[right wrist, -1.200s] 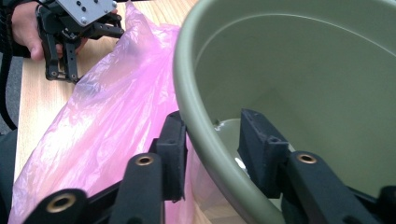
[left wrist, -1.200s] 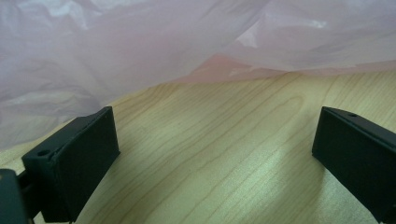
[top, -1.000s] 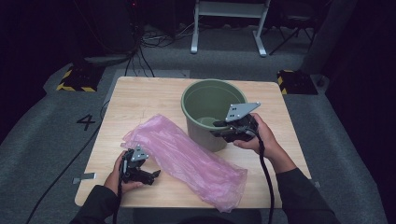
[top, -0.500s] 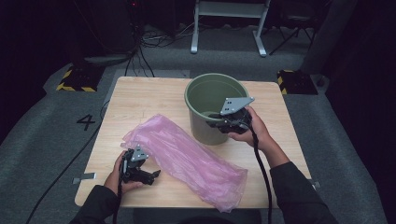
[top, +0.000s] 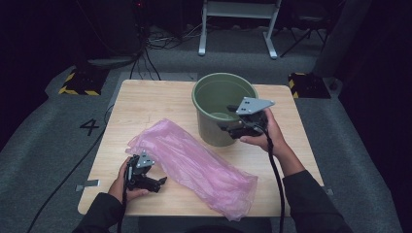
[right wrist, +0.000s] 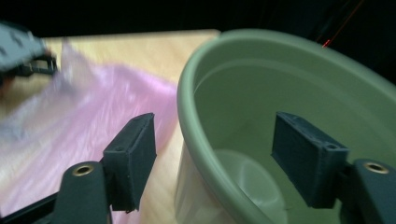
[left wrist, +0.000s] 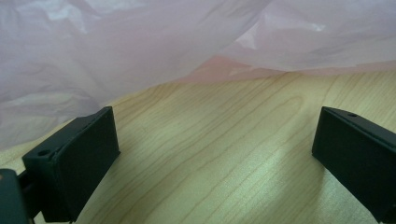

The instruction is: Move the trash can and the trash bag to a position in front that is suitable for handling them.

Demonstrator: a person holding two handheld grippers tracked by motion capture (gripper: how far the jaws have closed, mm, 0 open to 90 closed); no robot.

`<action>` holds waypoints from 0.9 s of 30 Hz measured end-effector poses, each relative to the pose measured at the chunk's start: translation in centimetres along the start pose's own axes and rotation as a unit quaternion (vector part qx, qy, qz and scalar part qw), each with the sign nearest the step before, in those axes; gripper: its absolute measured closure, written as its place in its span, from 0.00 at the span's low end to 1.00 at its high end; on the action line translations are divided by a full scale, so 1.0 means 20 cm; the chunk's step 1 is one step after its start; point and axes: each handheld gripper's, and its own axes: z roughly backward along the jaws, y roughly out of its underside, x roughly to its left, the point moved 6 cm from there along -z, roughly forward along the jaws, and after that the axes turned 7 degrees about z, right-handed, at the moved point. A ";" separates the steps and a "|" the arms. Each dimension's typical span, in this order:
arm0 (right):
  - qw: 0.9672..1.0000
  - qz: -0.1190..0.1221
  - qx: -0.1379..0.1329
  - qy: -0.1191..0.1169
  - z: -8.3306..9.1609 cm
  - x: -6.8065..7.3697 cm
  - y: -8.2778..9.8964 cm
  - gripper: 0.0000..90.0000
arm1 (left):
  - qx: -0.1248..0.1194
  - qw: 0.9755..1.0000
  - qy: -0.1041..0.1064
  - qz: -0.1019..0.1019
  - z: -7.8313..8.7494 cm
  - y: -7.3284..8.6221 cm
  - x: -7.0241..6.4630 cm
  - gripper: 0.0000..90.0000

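I work in what looks like a lab or recording studio, not a home. My wooden table [top: 160, 102] stands alone on grey carpet [top: 43, 160], and the room around it is dark, with light falling mostly on the tabletop. A number 4 [top: 89, 127] is marked on the floor off the table's left edge, like a station number. Black-and-yellow hazard-striped blocks [top: 77, 85] sit on the floor beyond both far corners of the tabletop. Loose black cables [top: 145, 53] run across the carpet past the far left corner, and the legs of a white metal stand [top: 238, 29] rise behind the far edge. A strip of tape [top: 87, 185] lies by the near left corner.
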 end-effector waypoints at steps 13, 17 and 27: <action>0.999 -0.021 -0.040 0.021 0.33 0.05 0.11 0.30 | 0.001 1.000 -0.001 -0.002 0.00 0.00 0.00 0.00; 0.999 -0.046 -0.025 -0.002 0.37 0.11 0.21 0.28 | 0.001 1.000 -0.001 -0.001 0.00 0.00 0.00 0.00; 0.993 -0.091 0.037 -0.071 0.32 0.37 0.56 0.25 | 0.001 1.000 -0.001 0.000 0.00 0.00 0.00 0.00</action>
